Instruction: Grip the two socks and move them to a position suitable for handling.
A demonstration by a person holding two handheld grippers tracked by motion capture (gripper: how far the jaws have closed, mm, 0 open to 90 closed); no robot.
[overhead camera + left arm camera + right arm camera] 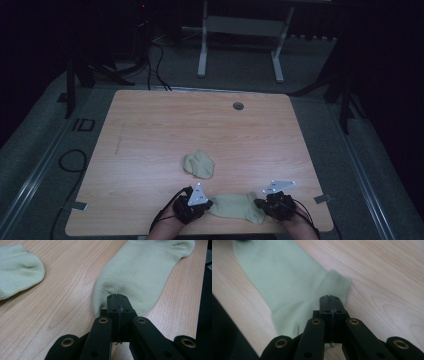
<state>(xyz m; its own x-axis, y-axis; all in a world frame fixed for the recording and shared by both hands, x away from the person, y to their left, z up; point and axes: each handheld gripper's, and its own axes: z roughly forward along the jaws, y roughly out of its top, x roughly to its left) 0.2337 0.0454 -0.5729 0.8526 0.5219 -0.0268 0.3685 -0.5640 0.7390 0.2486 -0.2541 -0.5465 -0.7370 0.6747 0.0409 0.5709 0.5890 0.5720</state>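
Looking down from the high view, we see a pale green sock stretched flat along the near edge of the table, closer to the near right corner than the left. The left gripper meets one end of it and the right gripper the other, each carrying a grey three-cornered plate on top.

In the left gripper view, we find the two black jaws pressed together with a pinch of the sock caught between their tips; the fabric puckers into a small fold just ahead of them. In the right gripper view, the jaws are likewise closed tight on the sock, gripping it beside a squared corner of the cloth.

The sock is a fine-ribbed knit, soft and matte, lying mostly smooth, broad through the middle and rounded at the ends. The jaws are hard matte black with brass-coloured rivets at the linkages.

A second sock of the same pale green sits bunched into a lumpy heap near the middle of the table, well apart from the stretched one. We also see it at the upper left of the left gripper view, rounded and folded over itself. The table top is light wood-grain laminate with rounded corners and a small round grommet near the far edge.
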